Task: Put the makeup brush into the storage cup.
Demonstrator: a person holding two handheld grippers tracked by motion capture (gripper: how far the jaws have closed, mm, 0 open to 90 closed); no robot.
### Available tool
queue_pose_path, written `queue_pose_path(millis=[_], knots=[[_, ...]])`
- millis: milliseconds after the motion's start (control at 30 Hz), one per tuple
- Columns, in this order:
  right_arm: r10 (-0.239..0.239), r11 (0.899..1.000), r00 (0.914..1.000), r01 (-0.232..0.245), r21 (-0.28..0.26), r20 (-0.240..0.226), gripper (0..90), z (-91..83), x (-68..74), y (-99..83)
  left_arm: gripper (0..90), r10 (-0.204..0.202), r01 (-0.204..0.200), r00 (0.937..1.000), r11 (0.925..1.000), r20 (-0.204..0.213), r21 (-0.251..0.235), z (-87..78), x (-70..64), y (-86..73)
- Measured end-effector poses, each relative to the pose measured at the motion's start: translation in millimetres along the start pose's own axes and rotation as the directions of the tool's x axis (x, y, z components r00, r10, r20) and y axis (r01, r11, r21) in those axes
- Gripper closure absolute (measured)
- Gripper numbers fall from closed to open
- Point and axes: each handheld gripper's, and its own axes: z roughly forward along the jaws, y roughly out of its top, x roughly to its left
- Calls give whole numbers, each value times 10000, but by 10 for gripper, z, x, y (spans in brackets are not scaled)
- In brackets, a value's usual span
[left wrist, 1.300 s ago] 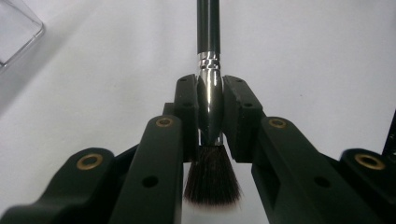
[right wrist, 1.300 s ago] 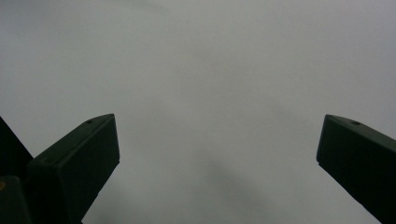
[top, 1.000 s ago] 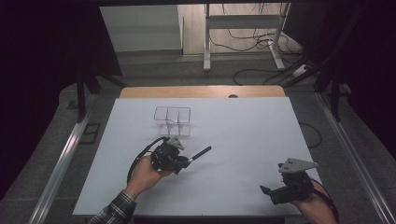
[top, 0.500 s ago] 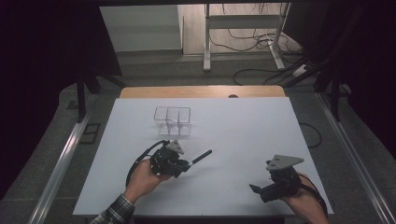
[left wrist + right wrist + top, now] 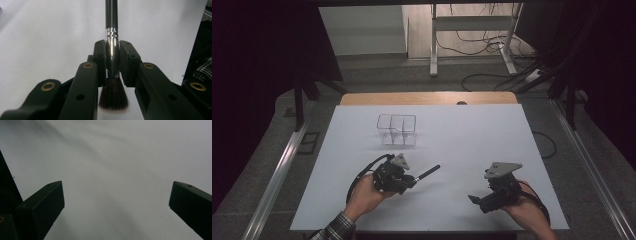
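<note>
A makeup brush point(image 5: 111, 50) with a black handle, silver ferrule and dark bristles is clamped at its ferrule in my left gripper point(image 5: 111, 60). In the high view the left gripper point(image 5: 412, 181) is low over the white table point(image 5: 462, 135), left of centre, and the brush handle point(image 5: 428, 173) sticks out to the right and away. My right gripper point(image 5: 474, 200) is near the front right, pointing left, jaws wide open over bare white table point(image 5: 112, 170) with nothing between them. A clear plastic divided organiser point(image 5: 397, 129) stands empty beyond the left gripper.
The table's wooden far edge point(image 5: 427, 98) borders a dark floor with cables point(image 5: 492, 75) and a metal stand point(image 5: 472, 30). Rails point(image 5: 277, 175) run along both table sides.
The right gripper has moved left and slightly forward and turned its jaws leftward. The left gripper with the brush has stayed nearly still.
</note>
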Motion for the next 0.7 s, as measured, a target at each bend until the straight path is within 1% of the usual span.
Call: queue_pose_path(millis=[67,267,333,367,567,633,700], knots=[[-51,10000,10000,51,0,-28,0,29,12,27,768,-44,45,10000,10000,35,-79,9,-18,-4],[-206,9998,9998,207,71,-83,0,114,41,98,768,57,-57,9999,10000,116,5,13,-52,-8],[-248,9996,9996,250,119,-130,0,141,56,122,768,-17,18,9999,10000,148,-60,20,-67,-10],[-279,9995,9995,281,137,-156,0,152,61,131,768,59,-59,9998,10000,171,-1,20,-69,-9],[-466,9983,9985,476,328,-298,0,227,105,212,768,112,-112,9996,9999,273,-23,40,-104,0],[-488,9980,9983,500,381,-331,0,252,122,240,768,219,-221,9993,9997,290,55,39,-107,5],[-521,9976,9979,537,440,-373,0,281,141,268,768,203,-204,9993,9998,317,29,47,-117,9]])
